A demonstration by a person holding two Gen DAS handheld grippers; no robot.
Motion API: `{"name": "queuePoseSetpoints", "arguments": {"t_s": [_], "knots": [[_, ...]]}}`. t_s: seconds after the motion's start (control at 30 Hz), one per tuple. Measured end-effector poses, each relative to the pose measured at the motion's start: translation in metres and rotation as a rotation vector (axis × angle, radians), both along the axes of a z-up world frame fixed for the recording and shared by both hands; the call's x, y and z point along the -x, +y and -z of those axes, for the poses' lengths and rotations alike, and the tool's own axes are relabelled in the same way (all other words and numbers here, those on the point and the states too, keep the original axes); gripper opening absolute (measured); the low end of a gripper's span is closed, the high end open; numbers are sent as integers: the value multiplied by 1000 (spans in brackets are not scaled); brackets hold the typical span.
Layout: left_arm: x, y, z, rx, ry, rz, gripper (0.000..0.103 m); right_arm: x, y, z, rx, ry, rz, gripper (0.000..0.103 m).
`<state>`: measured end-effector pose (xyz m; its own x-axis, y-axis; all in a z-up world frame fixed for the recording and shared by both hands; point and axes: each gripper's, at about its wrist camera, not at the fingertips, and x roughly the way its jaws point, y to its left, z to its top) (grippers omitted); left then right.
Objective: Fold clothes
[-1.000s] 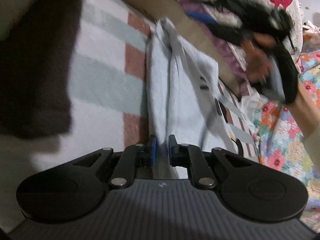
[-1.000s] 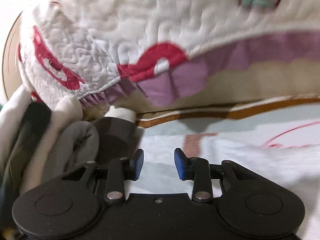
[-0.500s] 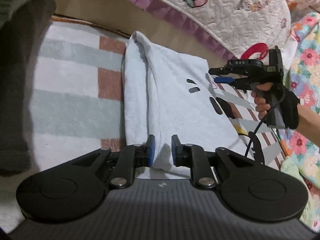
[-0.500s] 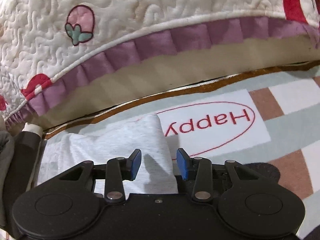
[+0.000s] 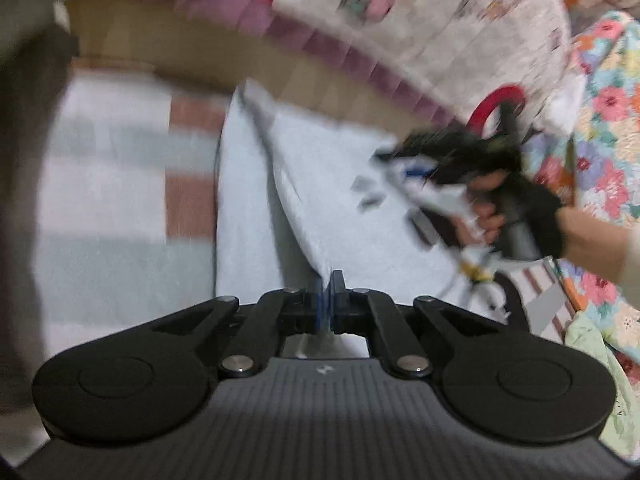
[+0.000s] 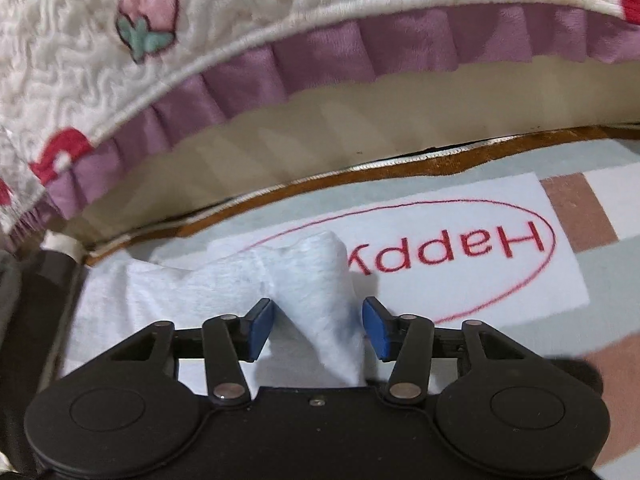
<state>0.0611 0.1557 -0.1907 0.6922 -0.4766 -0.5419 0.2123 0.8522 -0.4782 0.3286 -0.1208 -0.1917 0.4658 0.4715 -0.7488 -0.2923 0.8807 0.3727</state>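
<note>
Currently the pale blue-grey fleecy garment (image 5: 256,184) lies on the patterned rug, partly doubled: one long band along its left side lies folded over the body, with a raised crease running from the far end down to our left gripper (image 5: 327,300). We judge the fold as mid-way: one lengthwise fold lies in place, the cloth is lifted at two points, and the final compact shape is not there yet. How many folds remain we cannot settle from these views.

Left gripper: blue pads together, pinching the near hem of the garment. Right gripper (image 6: 318,326): blue pads apart, a peaked corner of the same cloth (image 6: 316,280) standing between them without being squeezed. In the left view the right gripper (image 5: 460,156) is motion-blurred, so nothing finer can be read there.

Materials: garment is soft, napped, matte, limp; it tents into ridges where lifted. Dark printed marks (image 5: 368,192) on its upper face, too blurred to read.

Surround: short-pile rug (image 6: 500,292) in white, grey-green and brown blocks, with "Happy" in a red oval. Behind it a cream quilted bedspread (image 6: 248,8) with strawberry motifs and a purple pleated frill. A dark garment (image 5: 28,140) hangs at far left
</note>
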Motion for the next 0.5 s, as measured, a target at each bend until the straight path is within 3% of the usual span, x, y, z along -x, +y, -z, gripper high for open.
{"name": "queuePoseSetpoints", "arguments": {"t_s": [0.03, 0.1, 0.2, 0.37, 0.5], "knots": [[4, 3, -5, -3, -4, -12, 2, -4, 3, 0, 13, -2, -10, 50], [0, 7, 12, 9, 90, -45, 2, -8, 10, 1, 36, -10, -28, 38], [-5, 12, 42, 54, 217, -92, 2, -14, 20, 2, 70, -21, -55, 34], [-7, 8, 40, 33, 213, -95, 2, -17, 24, 4, 113, -65, -31, 34], [-6, 3, 39, 20, 220, -109, 3, -16, 30, -8, 256, -149, 42, 30]]}}
